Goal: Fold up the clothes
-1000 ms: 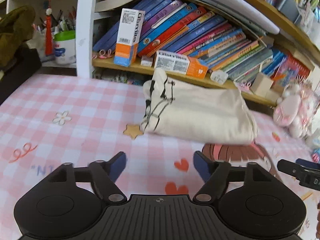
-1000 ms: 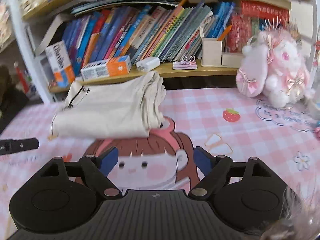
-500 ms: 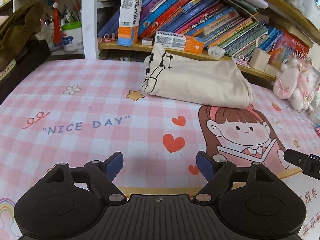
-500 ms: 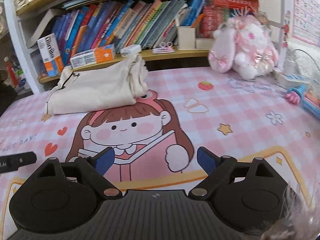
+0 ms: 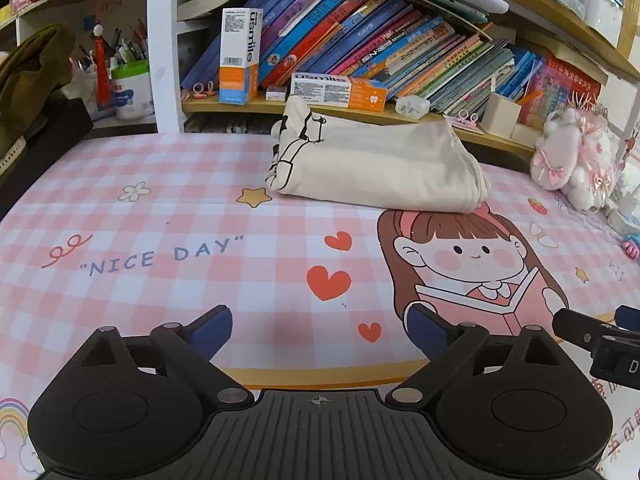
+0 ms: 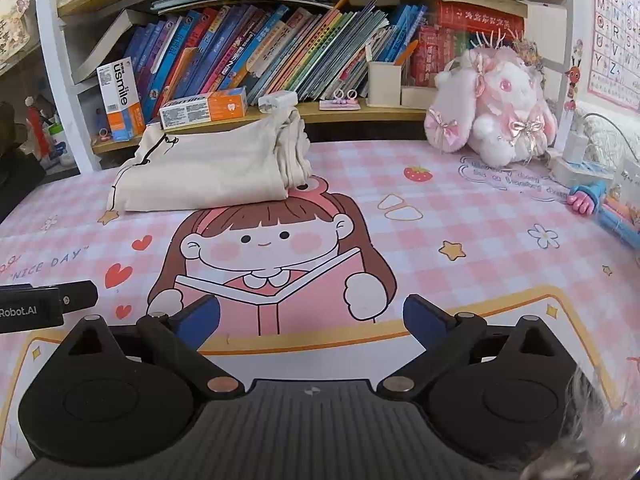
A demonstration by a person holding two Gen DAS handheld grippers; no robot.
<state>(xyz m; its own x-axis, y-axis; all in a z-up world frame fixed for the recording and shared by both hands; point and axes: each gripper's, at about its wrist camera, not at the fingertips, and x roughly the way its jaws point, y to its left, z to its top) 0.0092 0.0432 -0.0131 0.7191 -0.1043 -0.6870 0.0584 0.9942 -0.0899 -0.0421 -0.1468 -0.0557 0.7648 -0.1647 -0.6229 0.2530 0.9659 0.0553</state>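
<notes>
Pink checked desk mat (image 5: 168, 184) (cartoon girl, "NICE DAY") before bookshelf (image 6: 280, 110). Folded cream garment (image 5: 376, 168) at mat's far edge, well apart from left gripper (image 5: 318, 330) and right gripper (image 6: 312, 320); both jaws opening, nothing between.

Bright, even indoor light, sharp focus, soft shadows, strong fisheye bending at edges.

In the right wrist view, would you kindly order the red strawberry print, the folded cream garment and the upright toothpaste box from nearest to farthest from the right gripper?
From the right gripper, whose jaws are opening with nothing between them:
1. Strawberry print, on the mat, right of centre.
2. Folded cream garment, at the mat's far edge, left.
3. Upright toothpaste box, on the shelf behind, far left.
</notes>
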